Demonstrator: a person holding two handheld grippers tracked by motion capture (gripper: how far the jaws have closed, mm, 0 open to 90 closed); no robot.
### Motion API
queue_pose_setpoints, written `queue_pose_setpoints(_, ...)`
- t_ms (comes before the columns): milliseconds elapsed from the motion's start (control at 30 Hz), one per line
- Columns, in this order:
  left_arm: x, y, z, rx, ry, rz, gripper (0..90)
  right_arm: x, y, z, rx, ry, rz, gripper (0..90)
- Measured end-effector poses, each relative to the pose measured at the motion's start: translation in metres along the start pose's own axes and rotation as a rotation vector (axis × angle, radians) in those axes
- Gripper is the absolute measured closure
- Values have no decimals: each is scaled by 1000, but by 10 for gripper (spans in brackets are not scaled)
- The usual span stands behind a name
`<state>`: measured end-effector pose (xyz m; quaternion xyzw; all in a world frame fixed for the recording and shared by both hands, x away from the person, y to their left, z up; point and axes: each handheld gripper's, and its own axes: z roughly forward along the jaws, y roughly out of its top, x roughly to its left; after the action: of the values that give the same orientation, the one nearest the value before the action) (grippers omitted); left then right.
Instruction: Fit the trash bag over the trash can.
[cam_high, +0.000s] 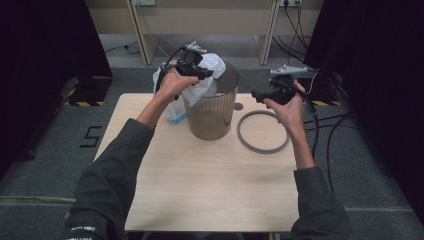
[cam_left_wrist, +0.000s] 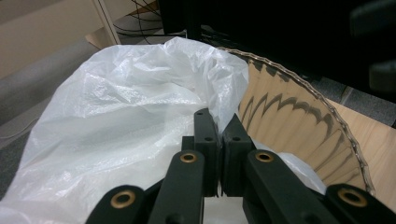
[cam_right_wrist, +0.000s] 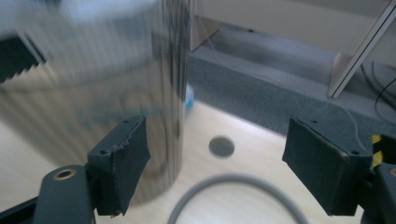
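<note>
left tongs (cam_left_wrist: 219, 140): pinching white bin liner (cam_left_wrist: 121, 116) at bin (cam_high: 212, 112) rim | right tongs (cam_right_wrist: 217, 163): spread, empty | grey ring (cam_high: 263, 132): flat on tabletop (cam_high: 200, 185), below right tongs, nearer right hand

A grey ring (cam_high: 263, 132) lies flat on the wooden table (cam_high: 200, 190)

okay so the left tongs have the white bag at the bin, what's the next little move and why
Probably bring the right tongs across to take the opposite side of the bag. The left tongs are shut on the white bag, which sits bunched over one side of the bin rim, while the right tongs hang open and empty beside the grey ring.
</note>
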<state>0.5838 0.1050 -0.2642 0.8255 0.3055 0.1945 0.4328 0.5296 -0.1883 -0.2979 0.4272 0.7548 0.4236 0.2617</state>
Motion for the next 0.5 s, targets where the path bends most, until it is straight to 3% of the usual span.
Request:
queue_pose_setpoints(167,-5,1,2,12,-2,19,871,10,45,8,-17,22,-18,233)
queue_pose_setpoints(300,-10,3,2,22,-7,40,870,17,73,19,-43,65,11,265)
queue_pose_setpoints(500,-14,3,2,22,-12,54,869,29,98,39,-42,128,42,295)
